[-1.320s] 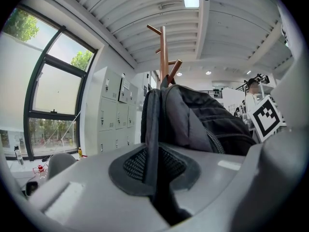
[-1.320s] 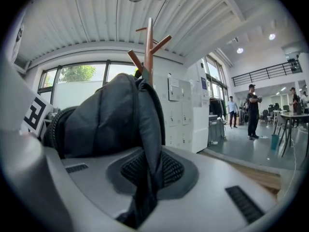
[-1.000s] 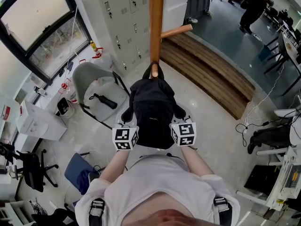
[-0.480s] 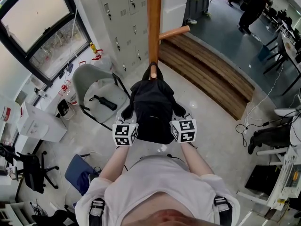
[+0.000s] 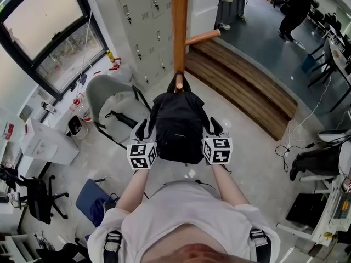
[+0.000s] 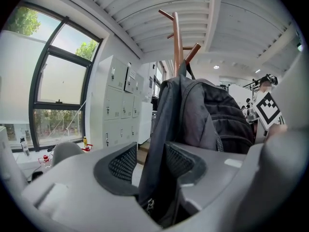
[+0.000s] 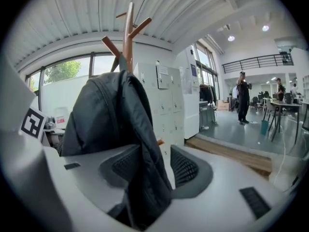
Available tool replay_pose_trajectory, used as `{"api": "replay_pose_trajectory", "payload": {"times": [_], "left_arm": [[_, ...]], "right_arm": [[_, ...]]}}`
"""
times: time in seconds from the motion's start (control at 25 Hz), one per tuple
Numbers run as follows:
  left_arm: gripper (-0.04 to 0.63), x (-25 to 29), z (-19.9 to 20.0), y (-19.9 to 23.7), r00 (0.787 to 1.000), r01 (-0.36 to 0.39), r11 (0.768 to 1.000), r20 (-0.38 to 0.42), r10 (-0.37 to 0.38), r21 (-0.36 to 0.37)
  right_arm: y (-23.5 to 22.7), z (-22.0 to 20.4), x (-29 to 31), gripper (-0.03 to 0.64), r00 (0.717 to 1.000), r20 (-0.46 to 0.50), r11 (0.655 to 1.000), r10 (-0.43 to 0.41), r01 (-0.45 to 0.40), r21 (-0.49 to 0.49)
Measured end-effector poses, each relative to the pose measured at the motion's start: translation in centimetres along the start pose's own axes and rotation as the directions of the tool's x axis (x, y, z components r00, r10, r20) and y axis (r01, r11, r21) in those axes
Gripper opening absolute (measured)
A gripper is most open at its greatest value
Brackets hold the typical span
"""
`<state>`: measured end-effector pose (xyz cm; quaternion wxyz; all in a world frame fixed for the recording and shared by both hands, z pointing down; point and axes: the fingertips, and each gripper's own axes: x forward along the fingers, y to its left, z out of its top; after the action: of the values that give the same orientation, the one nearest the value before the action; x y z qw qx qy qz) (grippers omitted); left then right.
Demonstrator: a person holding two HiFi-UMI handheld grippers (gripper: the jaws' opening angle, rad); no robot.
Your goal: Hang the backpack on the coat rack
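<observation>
The black backpack (image 5: pixel 176 125) hangs by its top loop from a lower peg (image 5: pixel 179 82) of the wooden coat rack (image 5: pixel 179 26). My left gripper (image 5: pixel 143 130) stands at the pack's left side and my right gripper (image 5: pixel 213 127) at its right. Both have just been opening. In the left gripper view a dark shoulder strap (image 6: pixel 161 129) hangs loose between the spread jaws of the left gripper (image 6: pixel 148 161). In the right gripper view a fold of the backpack (image 7: pixel 104 110) droops between the parted jaws of the right gripper (image 7: pixel 154 166), with the rack (image 7: pixel 128 28) above.
A grey chair (image 5: pixel 112 100) stands left of the rack, grey lockers (image 5: pixel 145 15) behind it. A wooden step (image 5: pixel 247 86) runs to the right. Cables (image 5: pixel 285 147) trail on the floor at right. A person (image 5: pixel 296 7) stands far off.
Both grippers' jaws have opened off the backpack's sides and their marker cubes have spread slightly apart. The backpack stays hanging on the peg.
</observation>
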<state>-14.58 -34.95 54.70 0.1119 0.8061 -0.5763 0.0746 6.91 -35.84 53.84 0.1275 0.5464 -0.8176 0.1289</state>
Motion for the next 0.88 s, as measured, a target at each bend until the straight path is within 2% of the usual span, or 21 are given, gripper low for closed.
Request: {"api": "replay_pose_trajectory", "payload": {"times": [0.12, 0.32, 0.88], "left_arm": [[0.161, -0.4, 0.2, 0.3, 1.000, -0.015, 1.000, 0.003, 0.015, 0.000], [0.161, -1.4, 0.2, 0.7, 0.999, -0.035, 0.998, 0.006, 0.036, -0.048], [0.160, -4.8, 0.7, -0.2, 0.996, -0.068, 0.997, 0.051, 0.070, -0.038]], "right_arm": [[-0.2, 0.3, -0.6, 0.166, 1.000, 0.011, 1.000, -0.012, 0.012, -0.002], [-0.3, 0.2, -1.9, 0.166, 0.999, 0.024, 0.999, -0.032, 0.032, 0.004], [0.5, 0.3, -5.2, 0.166, 0.998, 0.059, 0.999, -0.032, 0.032, -0.010]]}}
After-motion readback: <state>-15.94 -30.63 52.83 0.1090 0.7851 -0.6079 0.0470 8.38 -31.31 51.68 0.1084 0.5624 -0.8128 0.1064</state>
